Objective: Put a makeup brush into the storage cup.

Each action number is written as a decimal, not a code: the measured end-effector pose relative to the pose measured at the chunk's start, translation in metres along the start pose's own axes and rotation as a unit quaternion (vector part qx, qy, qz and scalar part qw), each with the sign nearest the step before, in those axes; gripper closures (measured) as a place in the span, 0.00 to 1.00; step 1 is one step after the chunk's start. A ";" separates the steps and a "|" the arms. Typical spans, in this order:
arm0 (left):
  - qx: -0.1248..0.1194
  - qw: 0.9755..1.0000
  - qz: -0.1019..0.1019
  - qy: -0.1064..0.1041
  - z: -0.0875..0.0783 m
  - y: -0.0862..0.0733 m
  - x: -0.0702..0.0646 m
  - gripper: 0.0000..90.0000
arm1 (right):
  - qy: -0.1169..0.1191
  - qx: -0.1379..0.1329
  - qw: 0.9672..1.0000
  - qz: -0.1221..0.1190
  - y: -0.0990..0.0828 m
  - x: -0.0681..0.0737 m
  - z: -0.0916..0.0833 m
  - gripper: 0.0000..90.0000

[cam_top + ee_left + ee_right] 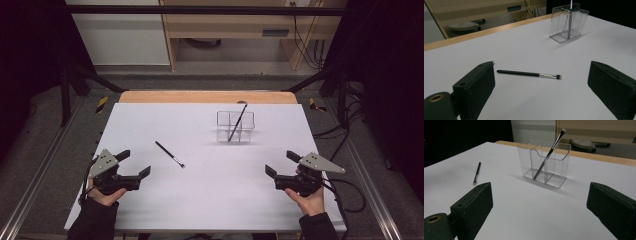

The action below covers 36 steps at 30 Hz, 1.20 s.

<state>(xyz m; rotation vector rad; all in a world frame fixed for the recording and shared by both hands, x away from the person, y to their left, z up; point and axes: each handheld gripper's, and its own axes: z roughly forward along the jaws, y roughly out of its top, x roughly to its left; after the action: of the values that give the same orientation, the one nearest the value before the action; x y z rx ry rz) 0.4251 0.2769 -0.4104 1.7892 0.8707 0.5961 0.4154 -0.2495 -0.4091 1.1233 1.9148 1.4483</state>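
A black-handled makeup brush [169, 153] [529, 74] [476, 173] lies flat on the white table [215, 190], left of centre. A clear plastic organiser [235, 126] [568, 23] [544, 162] with compartments stands farther back, right of centre, and a second brush [238, 121] [549, 153] leans upright in it, bristles up. My left gripper [134, 164] [541, 92] rests open near the table's front left, its jaws wide apart and the loose brush just beyond them. My right gripper [281, 163] [539, 212] is open at the front right, facing the organiser.
A wooden strip [207, 96] edges the table's far side. Behind it stand a wooden desk [240, 27] and dark frame posts [65, 90], with cables [345, 135] on the floor to the right.
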 end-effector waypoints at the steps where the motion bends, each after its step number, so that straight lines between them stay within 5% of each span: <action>1: -0.002 1.000 -0.001 -0.001 0.000 0.001 0.000 0.08 | -0.001 -0.001 1.000 0.000 0.000 0.000 0.000 0.08; 24: 0.037 0.998 0.035 -0.037 0.028 0.029 0.008 0.08 | 0.001 0.002 1.000 -0.010 0.004 0.005 0.001 0.07; 36: 0.096 0.991 0.078 -0.046 0.056 0.041 0.007 0.08 | 0.002 0.004 1.000 -0.010 0.003 0.006 0.003 0.07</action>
<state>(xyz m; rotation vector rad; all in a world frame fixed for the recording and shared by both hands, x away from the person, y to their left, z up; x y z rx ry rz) 0.4821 0.2405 -0.3929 2.0562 0.7503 0.5377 0.4155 -0.2427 -0.4071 1.1011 1.9310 1.4349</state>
